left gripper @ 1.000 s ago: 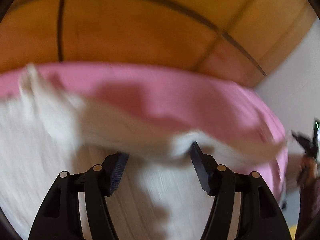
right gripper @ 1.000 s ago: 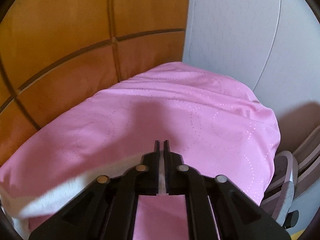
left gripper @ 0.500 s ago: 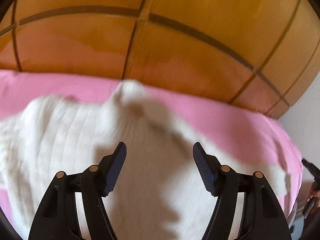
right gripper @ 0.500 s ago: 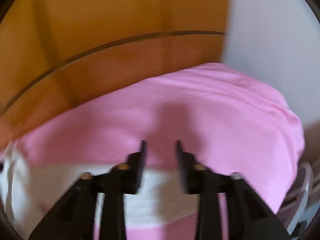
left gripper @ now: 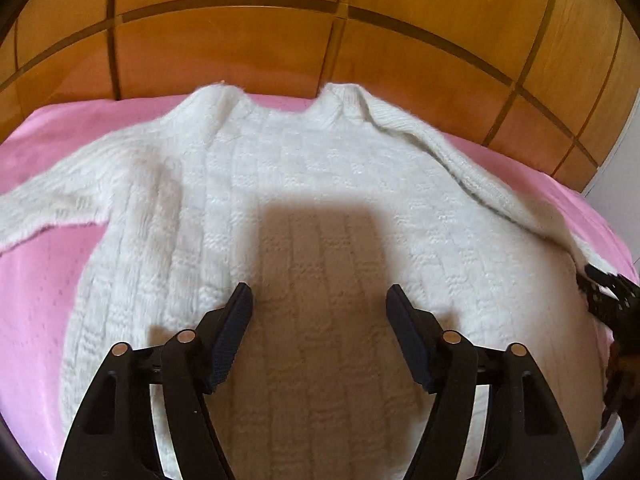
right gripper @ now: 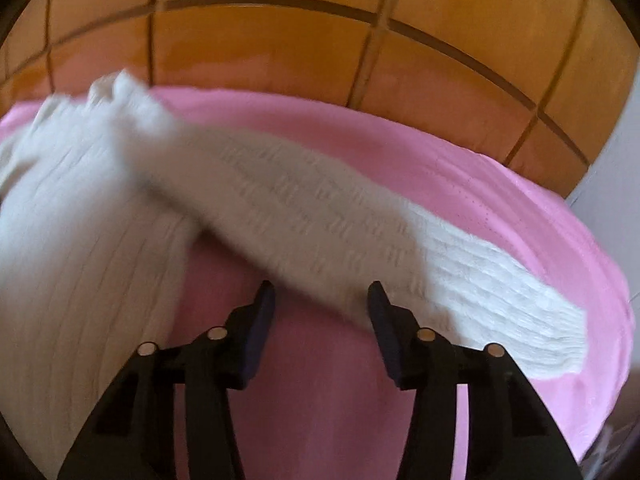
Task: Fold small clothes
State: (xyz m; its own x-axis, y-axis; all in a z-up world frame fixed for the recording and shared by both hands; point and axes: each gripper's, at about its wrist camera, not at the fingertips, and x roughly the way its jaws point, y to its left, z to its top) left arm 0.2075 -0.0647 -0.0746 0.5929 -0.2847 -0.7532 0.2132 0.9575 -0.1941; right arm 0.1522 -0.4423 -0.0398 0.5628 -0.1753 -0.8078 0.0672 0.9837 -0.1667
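Note:
A white cable-knit sweater (left gripper: 320,168) lies spread flat on the pink bedsheet (left gripper: 36,280), neck toward the headboard and both sleeves out to the sides. My left gripper (left gripper: 320,296) hovers over the sweater's body, its jaws opening wide with nothing gripped. In the right wrist view the sweater's right sleeve (right gripper: 360,232) runs slantwise across the sheet (right gripper: 500,184). My right gripper (right gripper: 320,292) is just short of that sleeve. Its jaws stand apart and are closing, with only pink sheet between them. The right gripper (left gripper: 608,296) also shows at the left view's right edge, by the cuff.
A wooden headboard (left gripper: 280,40) with dark grooves rises right behind the bed, seen also as the headboard (right gripper: 280,40) in the right view. A pale wall (right gripper: 616,160) stands at the right. The bed's right edge drops off past the cuff.
The right gripper, shut on the sweater's edge a second ago, has let go and opened. The sweater has settled flat. Both grippers have swung across toward the sweater's body and right sleeve.

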